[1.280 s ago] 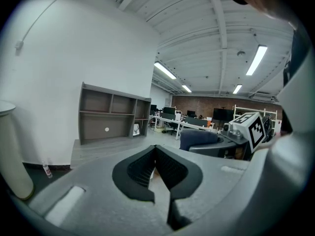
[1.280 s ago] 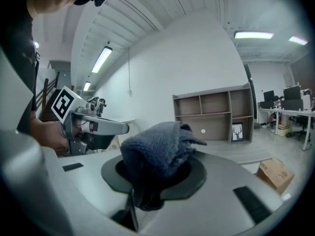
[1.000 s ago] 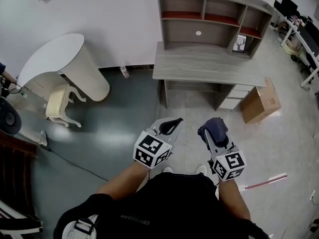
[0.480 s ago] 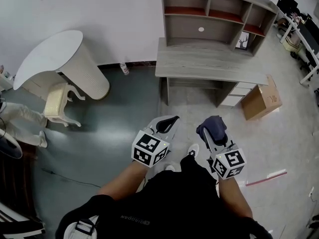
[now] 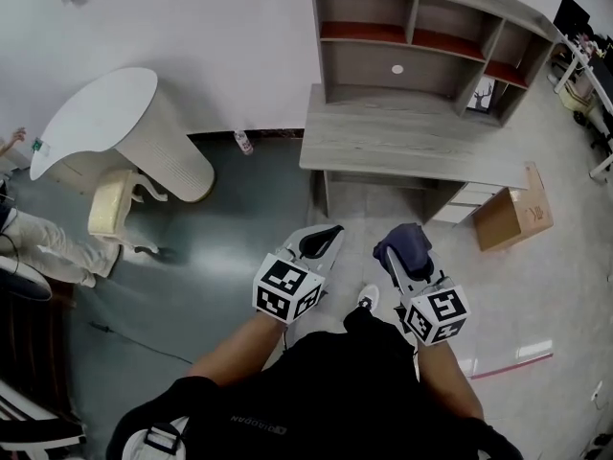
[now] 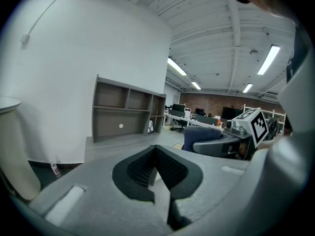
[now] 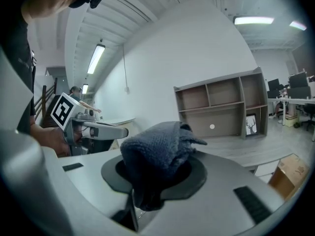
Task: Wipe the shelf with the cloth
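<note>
A grey wooden shelf (image 5: 421, 27) with several open cubbies stands on a desk (image 5: 402, 142) against the white wall, some way ahead of me. My right gripper (image 5: 397, 257) is shut on a bunched dark blue cloth (image 5: 407, 242), held in the air over the floor short of the desk. In the right gripper view the cloth (image 7: 157, 151) bulges out of the right gripper (image 7: 157, 168), with the shelf (image 7: 221, 107) far behind. My left gripper (image 5: 324, 238) hangs beside it, shut and empty; the left gripper (image 6: 156, 154) has its black pads meeting at the tip.
A white rounded table (image 5: 105, 113) and a cream stool (image 5: 110, 204) stand at the left. A cardboard box (image 5: 512, 214) sits right of the desk, and a small bottle (image 5: 241, 142) by the wall. A person's legs (image 5: 48, 242) show at the far left. A red-white stick (image 5: 522, 357) lies on the floor.
The desk and shelf have drifted slightly nearer and to the right in the head view. A person's legs have come into view at the left. Both grippers keep their pose and grip.
</note>
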Motion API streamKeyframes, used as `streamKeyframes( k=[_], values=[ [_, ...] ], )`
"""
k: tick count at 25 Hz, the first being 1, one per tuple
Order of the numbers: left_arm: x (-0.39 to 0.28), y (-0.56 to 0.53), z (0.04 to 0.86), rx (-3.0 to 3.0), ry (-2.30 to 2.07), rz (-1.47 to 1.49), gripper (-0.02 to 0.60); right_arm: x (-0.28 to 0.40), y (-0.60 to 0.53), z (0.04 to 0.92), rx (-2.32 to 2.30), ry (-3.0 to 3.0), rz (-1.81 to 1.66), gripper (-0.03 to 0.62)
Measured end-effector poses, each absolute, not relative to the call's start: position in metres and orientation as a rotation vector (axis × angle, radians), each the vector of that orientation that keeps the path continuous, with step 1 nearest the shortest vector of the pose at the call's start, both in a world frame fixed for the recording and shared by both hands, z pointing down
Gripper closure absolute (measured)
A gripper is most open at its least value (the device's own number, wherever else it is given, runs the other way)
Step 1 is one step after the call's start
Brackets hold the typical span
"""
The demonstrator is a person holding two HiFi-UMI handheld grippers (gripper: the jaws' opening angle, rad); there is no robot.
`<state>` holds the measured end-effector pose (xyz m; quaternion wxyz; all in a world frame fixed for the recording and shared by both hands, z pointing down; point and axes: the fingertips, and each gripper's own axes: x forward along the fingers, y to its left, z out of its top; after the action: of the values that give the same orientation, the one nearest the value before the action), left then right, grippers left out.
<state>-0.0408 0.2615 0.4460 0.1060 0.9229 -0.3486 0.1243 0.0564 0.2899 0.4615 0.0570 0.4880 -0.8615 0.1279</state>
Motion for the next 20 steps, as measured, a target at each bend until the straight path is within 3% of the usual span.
streamKeyframes(
  k=[20],
  values=[
    [0.054, 0.109, 0.437, 2.662, -1.159, 0.386, 0.572, 0.149, 0.125, 0.463, 1.296, -2.695, 0.437, 0.488]
  ],
)
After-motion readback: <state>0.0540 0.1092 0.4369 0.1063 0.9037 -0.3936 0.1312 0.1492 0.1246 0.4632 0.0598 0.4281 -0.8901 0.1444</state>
